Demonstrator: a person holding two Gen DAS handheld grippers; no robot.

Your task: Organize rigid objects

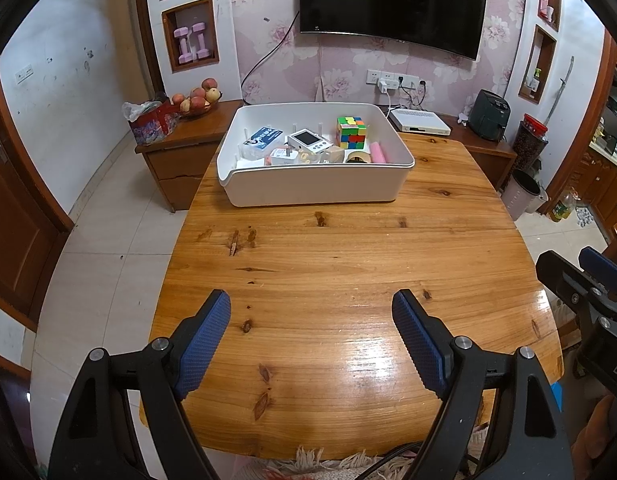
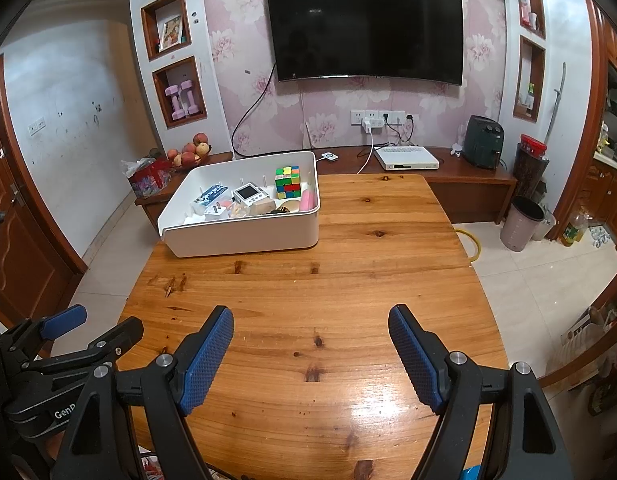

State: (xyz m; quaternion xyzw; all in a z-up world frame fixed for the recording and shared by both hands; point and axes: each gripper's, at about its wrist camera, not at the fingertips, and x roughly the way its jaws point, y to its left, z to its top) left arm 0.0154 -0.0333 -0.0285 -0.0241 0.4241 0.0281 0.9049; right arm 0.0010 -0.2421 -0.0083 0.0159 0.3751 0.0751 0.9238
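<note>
Sitting at the far end of the wooden surface point(image 1: 348, 264), the white bin point(image 1: 316, 184) already holds the rigid items: a colour cube point(image 1: 351, 133) at its right rear, a small white gadget with a screen point(image 1: 309, 141) in the middle, a blue-and-white box point(image 1: 263, 139) to the left, a pink cylinder point(image 1: 378, 153) against the right wall and a roll of tape point(image 1: 358, 157) beside it. Nothing loose shows on the bare wood between bin and grippers, so the sorting looks close to done.

Both grippers hover over the near edge, well apart from the bin, which lies straight ahead of the left gripper point(image 1: 311, 340) and ahead and to the left of the right gripper point(image 2: 311, 354). The bin's long axis runs across the view. The left hand seems nearer to it. Each pair of jaws stands wide with nothing between them.

The right wrist view shows floor and a waste bin point(image 2: 522, 222) beyond the surface's right edge, plus the bin's notched left corner; the left wrist view looks more squarely into the bin and catches the right gripper at its right border.
</note>
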